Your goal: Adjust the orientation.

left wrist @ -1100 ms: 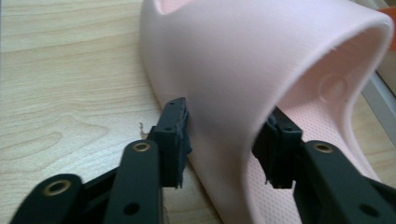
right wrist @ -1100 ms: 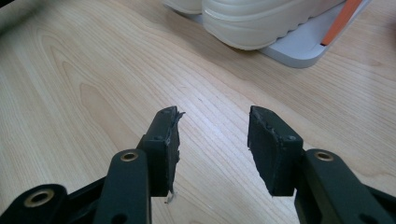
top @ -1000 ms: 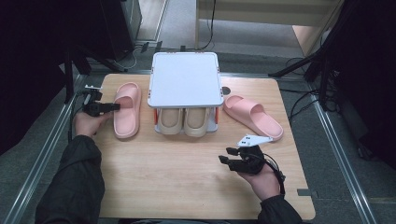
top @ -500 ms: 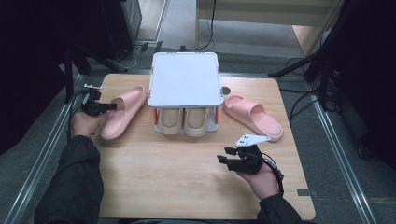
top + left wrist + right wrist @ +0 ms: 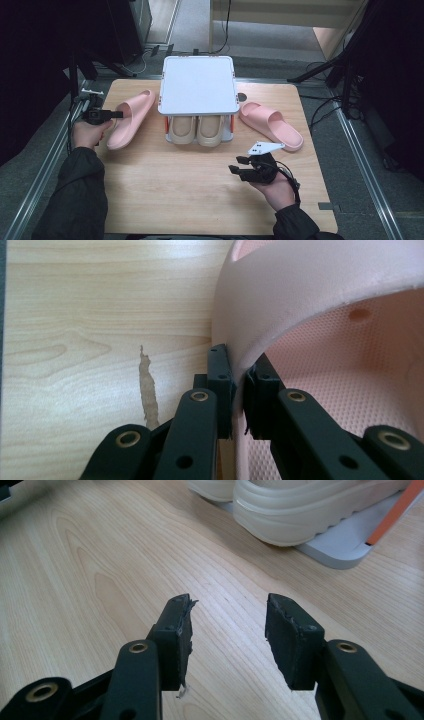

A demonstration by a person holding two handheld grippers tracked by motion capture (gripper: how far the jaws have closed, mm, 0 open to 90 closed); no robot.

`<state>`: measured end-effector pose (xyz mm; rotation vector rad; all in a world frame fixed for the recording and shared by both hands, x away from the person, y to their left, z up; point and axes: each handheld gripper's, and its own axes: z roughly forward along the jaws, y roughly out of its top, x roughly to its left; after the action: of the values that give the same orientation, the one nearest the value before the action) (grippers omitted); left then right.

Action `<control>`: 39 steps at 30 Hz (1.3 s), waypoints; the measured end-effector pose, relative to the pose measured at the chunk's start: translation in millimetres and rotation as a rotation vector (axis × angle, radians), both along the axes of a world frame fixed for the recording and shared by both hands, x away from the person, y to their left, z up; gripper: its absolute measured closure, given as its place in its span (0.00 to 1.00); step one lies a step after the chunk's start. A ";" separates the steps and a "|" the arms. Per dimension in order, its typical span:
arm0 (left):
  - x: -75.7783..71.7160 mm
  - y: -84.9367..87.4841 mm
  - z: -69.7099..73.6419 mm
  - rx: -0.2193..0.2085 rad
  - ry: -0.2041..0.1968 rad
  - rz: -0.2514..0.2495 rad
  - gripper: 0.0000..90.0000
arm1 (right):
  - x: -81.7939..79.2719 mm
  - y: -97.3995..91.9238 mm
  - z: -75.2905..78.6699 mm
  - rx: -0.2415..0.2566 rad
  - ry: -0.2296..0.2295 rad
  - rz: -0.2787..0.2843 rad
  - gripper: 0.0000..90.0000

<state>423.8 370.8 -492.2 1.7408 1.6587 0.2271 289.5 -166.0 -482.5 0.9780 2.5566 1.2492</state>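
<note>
Change: left slipper (image 5: 131, 119) has swung since the earlier frames; its toe now angles toward the rack (image 5: 198, 92), heel toward the tabletop's (image 5: 190, 200) left edge. Right tongs hardly moved.
Left tongs (image 5: 118, 114): closed on the slipper's strap edge; the left gripper view shows the thin pink wall (image 5: 240, 347) pinched between both jaws.
Right tongs (image 5: 238, 165): jaws apart, holding nothing, hovering low over bare wood in front of the rack.
Left slipper position: on the tabletop just left of the rack, lying diagonally.
Right slipper (image 5: 270, 125): flat on the tabletop just right of the rack, untouched.
Rack: white lid on top; beige pair (image 5: 196, 130) on the lower tier.
Handling, judged: foam, light, soft; the strap flexes under pinch, so the slipper may droop or pivot.
Hold point, judged: strap rim or side wall, gripped deep.
Risk: slipping off the thin edge.
</note>
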 end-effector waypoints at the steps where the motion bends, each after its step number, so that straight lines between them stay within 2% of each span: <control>1: -1.0 0.4 1.4 0.001 0.000 0.003 0.93 | 0.8 1.1 0.0 0.001 -0.002 0.006 0.60; 6: -2.2 -1.2 6.9 0.004 0.014 0.024 0.93 | 2.4 5.4 0.7 0.004 -0.007 0.023 0.60; 8: -2.5 -3.4 10.1 0.018 0.012 0.014 0.93 | 3.2 7.1 1.2 0.011 -0.012 0.028 0.60; 12: -2.2 -6.7 17.2 0.009 0.017 0.023 0.93 | 5.9 9.5 1.5 0.011 -0.011 0.035 0.60; 15: -0.2 -6.9 25.2 0.026 0.016 0.026 0.93 | 8.1 12.4 1.5 0.012 -0.009 0.041 0.60; 18: 3.0 -7.9 38.3 0.017 0.014 0.033 0.93 | 9.5 15.9 1.3 0.011 -0.011 0.053 0.60; 24: 9.4 -15.4 67.2 0.039 0.003 0.047 0.93 | 11.1 20.5 1.7 0.012 -0.012 0.071 0.60; 34: 23.7 -36.6 108.2 0.067 0.022 0.035 0.93 | 12.0 23.2 3.7 0.023 -0.016 0.084 0.60; 37: 28.7 -44.7 121.8 0.074 0.011 0.033 0.92 | 12.5 23.1 4.5 0.031 -0.017 0.087 0.60; 39: 31.0 -54.0 131.2 0.082 -0.010 0.023 0.92 | 12.5 22.9 5.3 0.032 -0.017 0.088 0.60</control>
<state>454.9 316.8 -361.0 1.7787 1.6845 0.3179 302.0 -143.1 -477.3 0.8653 2.6009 1.3183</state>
